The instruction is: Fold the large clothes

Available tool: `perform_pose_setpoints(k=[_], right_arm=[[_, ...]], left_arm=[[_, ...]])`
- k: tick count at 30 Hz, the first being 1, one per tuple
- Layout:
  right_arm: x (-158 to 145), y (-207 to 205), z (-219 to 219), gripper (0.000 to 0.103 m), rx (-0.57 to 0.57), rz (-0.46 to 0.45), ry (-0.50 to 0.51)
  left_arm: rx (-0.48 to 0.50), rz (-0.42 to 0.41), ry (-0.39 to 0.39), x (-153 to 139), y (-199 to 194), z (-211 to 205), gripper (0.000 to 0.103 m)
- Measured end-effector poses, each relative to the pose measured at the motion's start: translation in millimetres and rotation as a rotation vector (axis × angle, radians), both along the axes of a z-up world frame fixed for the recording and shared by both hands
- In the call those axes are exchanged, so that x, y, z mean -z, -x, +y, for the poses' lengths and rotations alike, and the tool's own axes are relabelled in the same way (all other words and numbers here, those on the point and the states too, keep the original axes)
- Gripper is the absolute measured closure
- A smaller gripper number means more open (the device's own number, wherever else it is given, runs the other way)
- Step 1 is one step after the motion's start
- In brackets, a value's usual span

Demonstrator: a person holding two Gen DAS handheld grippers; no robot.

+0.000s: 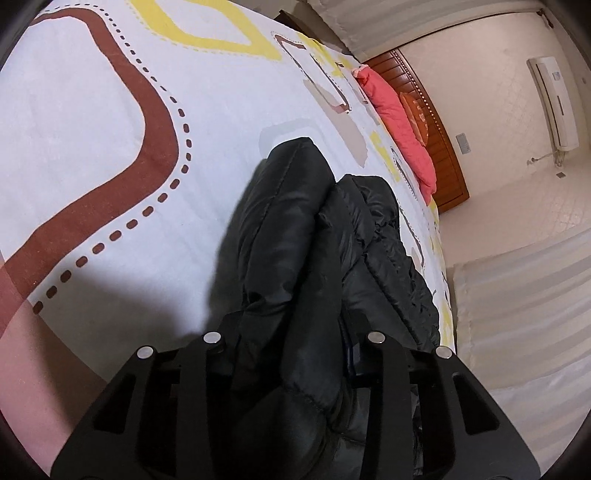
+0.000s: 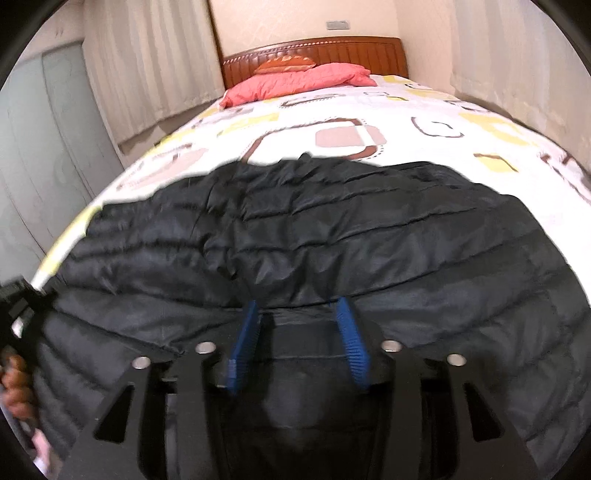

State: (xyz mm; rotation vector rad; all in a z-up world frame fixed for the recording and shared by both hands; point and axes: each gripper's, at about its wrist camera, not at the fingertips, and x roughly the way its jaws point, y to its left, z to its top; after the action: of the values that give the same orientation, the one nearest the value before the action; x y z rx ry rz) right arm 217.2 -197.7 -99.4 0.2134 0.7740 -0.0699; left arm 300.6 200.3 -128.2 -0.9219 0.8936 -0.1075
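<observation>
Puffy black down jacket on the bed: light, soft, slippery. Left gripper jaws pinch a bunched fold; right gripper jaws gape, gripping nothing. Seize quilted seams.

Home bedroom
Bed with patterned sheet, carved wooden headboard, pink pillow, pale curtains, wall air conditioner, wall switch plate

A black quilted jacket lies on a white bedspread patterned with brown, yellow and grey squares. The pillow is coral; the headboard reddish-brown wood.
</observation>
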Motion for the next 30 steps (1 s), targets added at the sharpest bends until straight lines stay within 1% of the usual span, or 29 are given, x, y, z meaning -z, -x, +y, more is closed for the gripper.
perform_pose_setpoints(k=[1,2,4,6,8,10,12,13,14,15,16,17,18,19,20,22,23,24,25,26,27,28,29,30], right_arm=[[-8.0,3.6,-9.0,0.039,0.022,-0.027,-0.020],[-15.3,7.4,-18.9,0.036,0.046,-0.050,-0.032],[-27.0,11.9,-41.4,0.033,0.090,-0.083,-0.052],[-36.6,15.7,-75.1,0.029,0.162,-0.101,-0.076],[-37.0,18.3,-107.6,0.028,0.231,-0.085,-0.100],[-27.7,19.1,-136.8,0.028,0.291,-0.044,-0.141],[-10.0,19.5,-165.4,0.028,0.330,0.005,-0.257],[1.3,16.9,-176.4,0.028,0.337,0.030,-0.331],[11.6,12.9,-180.6,0.028,0.326,0.048,-0.393],[20.6,9.6,-184.2,0.028,0.309,0.061,-0.453],[30.9,4.8,-184.9,0.025,0.287,0.070,-0.528],[35.7,3.2,-186.6,0.023,0.275,0.060,-0.569],[37.7,1.7,-183.8,0.022,0.266,0.037,-0.587],[37.4,-0.6,-181.9,0.022,0.248,0.026,-0.592],[37.8,-8.4,-171.5,0.022,0.204,0.027,-0.594],[37.8,-18.9,-154.4,0.022,0.144,0.031,-0.580],[37.2,-22.8,-149.6,0.024,0.135,0.030,-0.560],[37.1,-28.3,-140.0,0.026,0.135,0.025,-0.539],[38.7,-30.2,-134.0,0.039,0.140,0.020,-0.539],[40.9,-35.3,-127.2,0.043,0.141,0.023,-0.547],[42.7,-39.1,-122.4,0.051,0.142,0.023,-0.554],[44.3,-42.5,-115.3,0.057,0.139,0.019,-0.561],[43.7,-45.9,-109.8,0.061,0.139,0.013,-0.557],[41.5,-51.7,-99.5,0.063,0.139,0.008,-0.541]], left_arm=[[0.000,0.002,0.001,-0.4,2.3,-0.1,0.067],[0.000,0.003,0.004,-0.1,3.7,0.9,0.067],[0.002,0.006,0.003,-1.6,9.8,1.9,0.067],[0.006,0.009,-0.003,-1.8,12.1,3.6,0.065],[0.007,0.011,0.001,-0.8,14.7,5.3,0.061],[0.008,0.021,0.012,1.3,14.5,8.2,0.052],[0.019,0.023,0.030,3.0,14.4,10.2,0.045],[0.029,0.019,0.033,3.2,14.5,10.3,0.040],[0.046,0.013,0.028,2.4,14.1,9.4,0.038],[0.070,0.006,0.015,1.2,13.8,7.6,0.033],[0.088,0.002,0.004,0.3,13.7,6.0,0.029],[0.110,-0.006,-0.008,-1.1,13.7,4.1,0.026],[0.135,-0.016,-0.021,-2.4,13.8,1.9,0.023],[0.148,-0.019,-0.030,-2.5,13.7,0.8,0.022],[0.160,-0.021,-0.038,-2.1,13.7,-0.3,0.022],[0.186,-0.018,-0.050,-1.3,12.1,-1.2,0.022],[0.189,-0.017,-0.051,-0.9,11.4,-1.4,0.023],[0.189,-0.015,-0.051,-0.4,10.9,-1.2,0.026],[0.191,-0.011,-0.045,1.1,10.6,-1.8,0.033],[0.192,-0.009,-0.035,1.9,10.5,-1.7,0.038],[0.192,-0.011,-0.028,2.6,11.4,-1.6,0.046],[0.193,-0.013,-0.014,2.1,12.7,-1.1,0.055],[0.193,-0.016,-0.005,0.6,14.2,-1.6,0.058],[0.189,-0.022,0.009,-2.9,16.5,-1.0,0.065]])
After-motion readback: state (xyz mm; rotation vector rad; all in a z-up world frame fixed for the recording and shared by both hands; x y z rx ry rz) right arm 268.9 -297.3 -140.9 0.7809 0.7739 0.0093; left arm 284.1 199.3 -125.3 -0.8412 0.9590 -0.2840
